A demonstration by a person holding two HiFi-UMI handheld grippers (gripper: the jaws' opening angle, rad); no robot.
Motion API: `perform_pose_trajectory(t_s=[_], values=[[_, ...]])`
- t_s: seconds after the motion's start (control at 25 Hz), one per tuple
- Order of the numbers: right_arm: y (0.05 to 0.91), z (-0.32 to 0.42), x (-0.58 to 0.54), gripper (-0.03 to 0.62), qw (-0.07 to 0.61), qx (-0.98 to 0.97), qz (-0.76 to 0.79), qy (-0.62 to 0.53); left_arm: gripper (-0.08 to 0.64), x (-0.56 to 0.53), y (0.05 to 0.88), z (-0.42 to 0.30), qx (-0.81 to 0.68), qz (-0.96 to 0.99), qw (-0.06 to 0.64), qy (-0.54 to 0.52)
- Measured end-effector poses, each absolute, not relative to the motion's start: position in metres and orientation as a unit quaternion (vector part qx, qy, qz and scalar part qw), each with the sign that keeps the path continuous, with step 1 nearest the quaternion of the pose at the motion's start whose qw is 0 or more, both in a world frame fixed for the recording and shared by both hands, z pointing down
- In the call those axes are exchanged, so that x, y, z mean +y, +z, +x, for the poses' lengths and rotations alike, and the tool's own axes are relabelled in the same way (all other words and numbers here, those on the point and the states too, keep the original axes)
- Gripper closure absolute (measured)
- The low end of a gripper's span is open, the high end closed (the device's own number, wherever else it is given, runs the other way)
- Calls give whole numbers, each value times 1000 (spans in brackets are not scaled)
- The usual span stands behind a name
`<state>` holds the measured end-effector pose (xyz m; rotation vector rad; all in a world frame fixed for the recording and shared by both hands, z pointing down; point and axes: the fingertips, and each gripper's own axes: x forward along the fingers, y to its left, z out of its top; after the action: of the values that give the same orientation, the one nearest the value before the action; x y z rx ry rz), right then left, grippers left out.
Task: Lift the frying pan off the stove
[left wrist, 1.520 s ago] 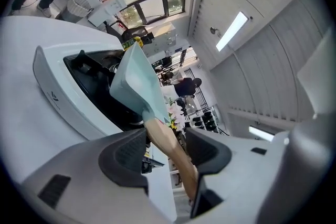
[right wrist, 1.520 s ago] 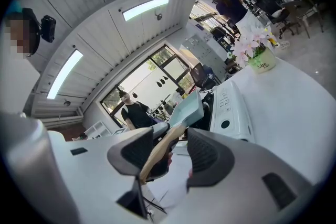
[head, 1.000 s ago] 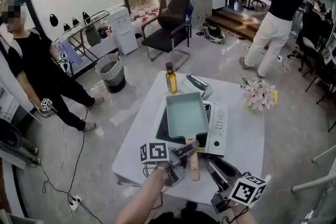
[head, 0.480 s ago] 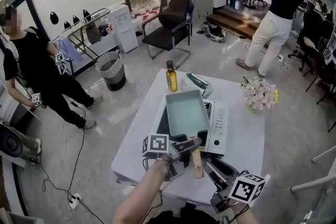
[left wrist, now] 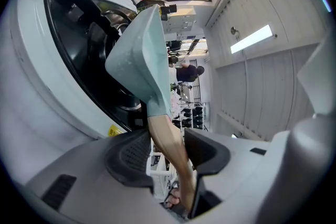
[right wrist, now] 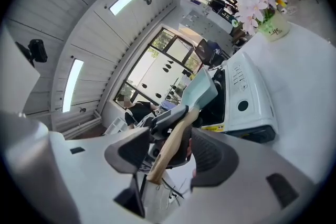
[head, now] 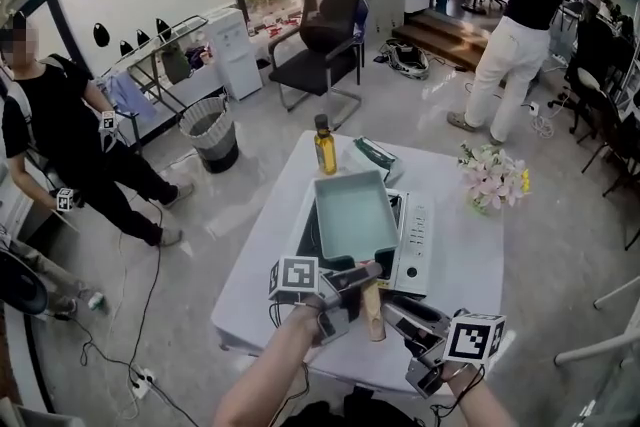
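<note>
A square teal frying pan (head: 355,215) sits on the white portable stove (head: 415,250), its wooden handle (head: 371,310) pointing toward me. My left gripper (head: 352,283) is at the handle near the pan. In the left gripper view the handle (left wrist: 170,147) runs between the jaws, which have just been closing; gaps still show beside it. My right gripper (head: 395,307) sits just right of the handle's end. In the right gripper view the handle (right wrist: 170,147) lies between its jaws, which have just been opening, with space on both sides.
An oil bottle (head: 326,148) and a folded packet (head: 372,158) stand behind the stove, flowers (head: 492,180) at the white table's (head: 270,255) right. On the floor beyond are a black chair (head: 325,45), a bin (head: 212,135) and two people (head: 70,135), (head: 515,25).
The right gripper has moved up and left, closer to the handle. The left gripper stays at the handle. The pan has not moved. The person at left shifted.
</note>
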<state>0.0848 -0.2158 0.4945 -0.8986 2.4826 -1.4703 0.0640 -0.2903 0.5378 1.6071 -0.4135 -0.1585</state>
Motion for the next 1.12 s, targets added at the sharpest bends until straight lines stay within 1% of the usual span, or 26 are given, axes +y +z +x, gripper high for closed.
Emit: perform_pose_trajectory(t_s=[0.16,0.68,1.12], values=[[498,73,-222,344,43,822,-275,-497,365,-289,537,64,-183,713,673,-73],[508,47,-237,345,19,811,-217,-542,364,-290,536,63,-184,714,671,-74],[516,35,-245,421,-4,804,-189,-563,364,-290,536,63,-180,714,672,-75]])
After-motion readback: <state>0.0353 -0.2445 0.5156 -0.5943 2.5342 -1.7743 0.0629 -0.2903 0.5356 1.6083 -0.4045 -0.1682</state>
